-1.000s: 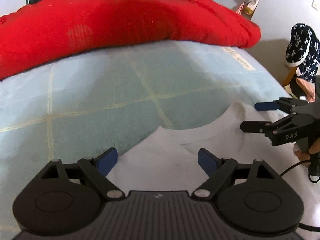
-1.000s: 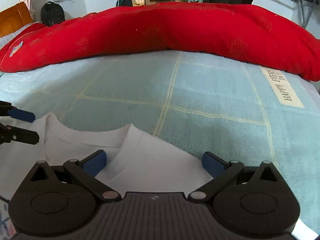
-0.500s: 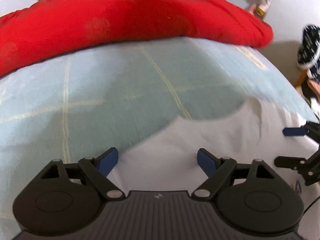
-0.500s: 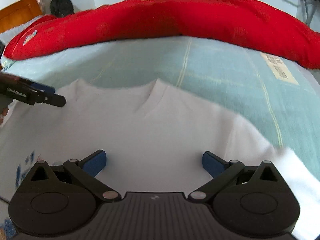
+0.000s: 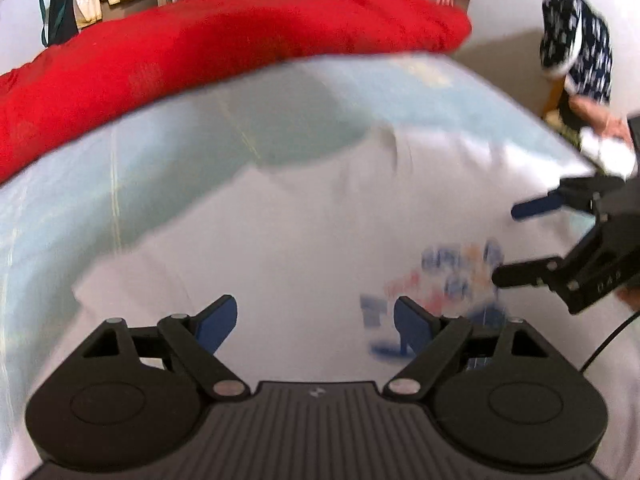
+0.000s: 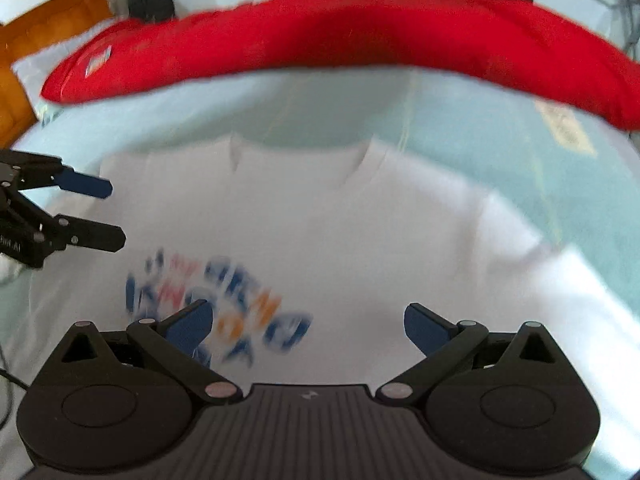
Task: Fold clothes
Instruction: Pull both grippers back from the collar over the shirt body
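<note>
White T-shirt lying spread flat, print up, collar toward the far red quilt on the blue bedspread, no fold visible; left gripper and right gripper hover above it, jaws wide apart, holding nothing.

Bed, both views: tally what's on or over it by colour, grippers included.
White: 1, the T-shirt with a blurred print
Red: 1, the bedding roll along the far side
Black: 2, the left gripper and the right gripper, jaws open on both, over the shirt
Total: 4
</note>
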